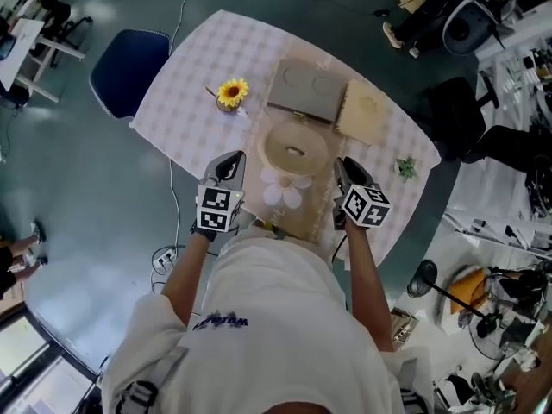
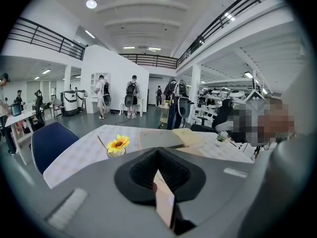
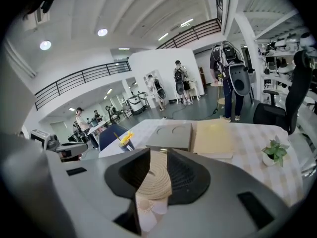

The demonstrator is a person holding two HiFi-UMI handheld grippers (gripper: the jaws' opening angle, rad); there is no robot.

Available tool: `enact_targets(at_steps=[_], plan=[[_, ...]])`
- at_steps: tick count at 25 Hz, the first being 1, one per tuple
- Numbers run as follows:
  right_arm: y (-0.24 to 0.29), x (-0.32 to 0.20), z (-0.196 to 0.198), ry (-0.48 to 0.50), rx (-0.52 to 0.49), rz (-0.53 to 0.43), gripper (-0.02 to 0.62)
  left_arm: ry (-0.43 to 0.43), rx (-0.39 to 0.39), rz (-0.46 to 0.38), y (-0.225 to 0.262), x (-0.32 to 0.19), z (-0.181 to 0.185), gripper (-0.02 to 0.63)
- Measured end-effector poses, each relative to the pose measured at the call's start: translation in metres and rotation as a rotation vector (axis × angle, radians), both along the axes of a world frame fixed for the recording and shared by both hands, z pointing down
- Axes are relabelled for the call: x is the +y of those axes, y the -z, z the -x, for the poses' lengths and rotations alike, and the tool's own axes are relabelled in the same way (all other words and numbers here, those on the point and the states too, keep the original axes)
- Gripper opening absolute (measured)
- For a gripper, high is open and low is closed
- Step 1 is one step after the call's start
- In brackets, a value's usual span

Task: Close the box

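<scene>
Since the box [image 1: 304,93] sits open mid-table, lid [image 1: 363,110] flopped out to its right, I'd guess light, stiff card — grab the lid's outer edge. The left gripper [image 1: 231,160] is pinched on nothing, the right gripper [image 1: 344,166] slightly parted — both well short of it.

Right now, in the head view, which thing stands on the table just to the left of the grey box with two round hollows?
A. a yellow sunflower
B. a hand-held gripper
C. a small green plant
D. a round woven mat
A: the yellow sunflower stands left of the grey box, while the small green plant is far to its right and the round woven mat lies nearer the person.
</scene>
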State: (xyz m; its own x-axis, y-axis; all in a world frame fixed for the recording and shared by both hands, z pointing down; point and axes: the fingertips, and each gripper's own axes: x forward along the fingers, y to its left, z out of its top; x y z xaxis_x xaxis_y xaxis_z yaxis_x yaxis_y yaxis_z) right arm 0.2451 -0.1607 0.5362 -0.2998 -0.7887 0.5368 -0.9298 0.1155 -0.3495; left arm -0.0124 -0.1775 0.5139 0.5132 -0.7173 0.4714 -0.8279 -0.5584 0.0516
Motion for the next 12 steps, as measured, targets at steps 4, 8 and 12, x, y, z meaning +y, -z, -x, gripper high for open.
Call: enact_targets(at_steps=[4, 8, 12], plan=[[0.034, 0.01, -0.004, -0.029, -0.018, -0.079, 0.107, -0.017, -0.005, -0.033, 0.015, 0.005, -0.001, 0.002], [0.077, 0.007, -0.011, -0.055, -0.001, -0.182, 0.101, -0.053, 0.021, -0.107, 0.044, -0.004, -0.016, 0.002], [0.113, 0.018, -0.007, -0.031, 0.029, -0.245, 0.101, -0.036, 0.049, -0.154, 0.073, 0.004, -0.019, 0.002]])
